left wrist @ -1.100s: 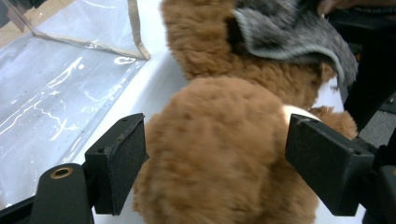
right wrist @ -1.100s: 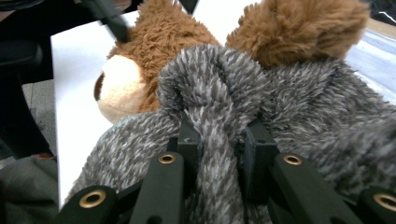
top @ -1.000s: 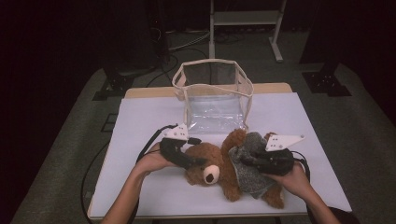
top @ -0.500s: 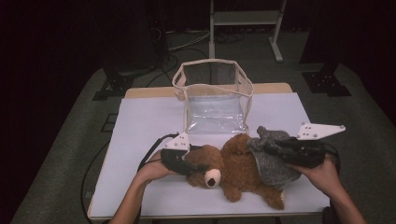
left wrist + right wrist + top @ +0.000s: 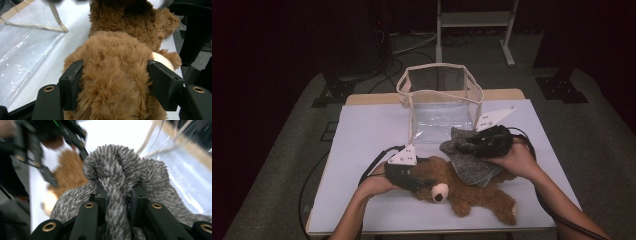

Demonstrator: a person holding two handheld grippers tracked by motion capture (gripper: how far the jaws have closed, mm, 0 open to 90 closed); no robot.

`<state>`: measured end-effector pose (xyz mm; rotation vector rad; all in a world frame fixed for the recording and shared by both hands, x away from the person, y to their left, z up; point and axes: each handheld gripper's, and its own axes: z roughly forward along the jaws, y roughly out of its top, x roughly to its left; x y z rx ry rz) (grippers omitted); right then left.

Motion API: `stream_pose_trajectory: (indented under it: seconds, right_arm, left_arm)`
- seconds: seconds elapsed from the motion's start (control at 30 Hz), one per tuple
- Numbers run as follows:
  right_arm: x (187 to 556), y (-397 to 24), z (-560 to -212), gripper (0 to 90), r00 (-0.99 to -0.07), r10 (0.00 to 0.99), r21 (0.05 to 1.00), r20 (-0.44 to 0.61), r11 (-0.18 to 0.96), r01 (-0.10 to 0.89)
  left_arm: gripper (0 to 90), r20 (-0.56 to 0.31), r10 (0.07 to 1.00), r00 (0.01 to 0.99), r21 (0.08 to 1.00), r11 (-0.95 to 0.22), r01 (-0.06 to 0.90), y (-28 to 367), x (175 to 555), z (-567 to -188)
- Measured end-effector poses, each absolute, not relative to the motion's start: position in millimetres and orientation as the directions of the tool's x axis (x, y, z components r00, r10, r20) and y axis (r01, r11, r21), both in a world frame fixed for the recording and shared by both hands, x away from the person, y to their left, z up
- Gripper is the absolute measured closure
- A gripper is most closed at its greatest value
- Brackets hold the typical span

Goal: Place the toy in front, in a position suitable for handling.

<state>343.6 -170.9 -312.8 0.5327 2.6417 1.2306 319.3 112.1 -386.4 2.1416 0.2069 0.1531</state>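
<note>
Holding now: you have a soft toy in one hand's tool and a fuzzy cloth in the other.
Left gripper (image 5: 424, 183): your jaws squeeze the head of the brown teddy bear (image 5: 472, 192). They have just been closing on it. In the left gripper view the brown fur (image 5: 112, 82) bulges between the two black pads.
Teddy bear: it lies on its side on the white counter (image 5: 362, 135), near your edge, with its pale nose pointing toward you.
Right gripper (image 5: 462, 145): your jaws are shut tight on a fold of the grey fuzzy cloth (image 5: 469, 162). In the right gripper view the cloth (image 5: 120, 177) bunches up over the jaws.
Grey cloth: one end is up in the air in your jaws. The rest hangs down and drapes on the bear's body.
Clear bag (image 5: 439, 102): it stands open at the far side of the counter, just behind the grey cloth. It has see-through walls and a tan trim.
Your hands: each one is wrapped around its own tool, left by the bear's head, right above the bear's back.
</note>
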Motion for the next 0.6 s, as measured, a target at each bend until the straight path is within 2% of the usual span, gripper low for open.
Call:
stream_pose_trajectory:
  seconds: [0.1, 0.17, 0.27, 0.37, 0.5, 0.6]
  right_arm:
    - [352, -168, -335, 71.9, -0.916, 0.400, 0.720, 0.019, 0.630, 0.290]
    - [352, -179, -347, 71.9, -0.904, 0.421, 0.741, 0.075, 0.583, 0.333]
    - [346, -197, -353, 72.0, -0.891, 0.442, 0.762, 0.106, 0.539, 0.358]
    - [338, -211, -355, 72.0, -0.882, 0.454, 0.781, 0.131, 0.500, 0.373]
    - [332, -215, -350, 71.9, -0.881, 0.456, 0.787, 0.124, 0.495, 0.367]
    - [331, -203, -336, 71.9, -0.897, 0.433, 0.796, 0.089, 0.510, 0.325]
  left_arm:
    - [32.7, 0.026, 0.206, 0.978, 0.841, -0.534, 0.090, 115, 321, -388]
    - [31.3, 0.014, 0.207, 0.978, 0.844, -0.527, 0.099, 116, 321, -388]
    - [26.9, 0.008, 0.217, 0.976, 0.845, -0.524, 0.109, 120, 321, -384]
    - [26.1, 0.004, 0.229, 0.974, 0.847, -0.518, 0.118, 127, 322, -382]
    - [34.9, 0.000, 0.233, 0.972, 0.846, -0.519, 0.124, 128, 322, -389]
    - [38.9, -0.008, 0.237, 0.972, 0.851, -0.509, 0.131, 127, 324, -393]
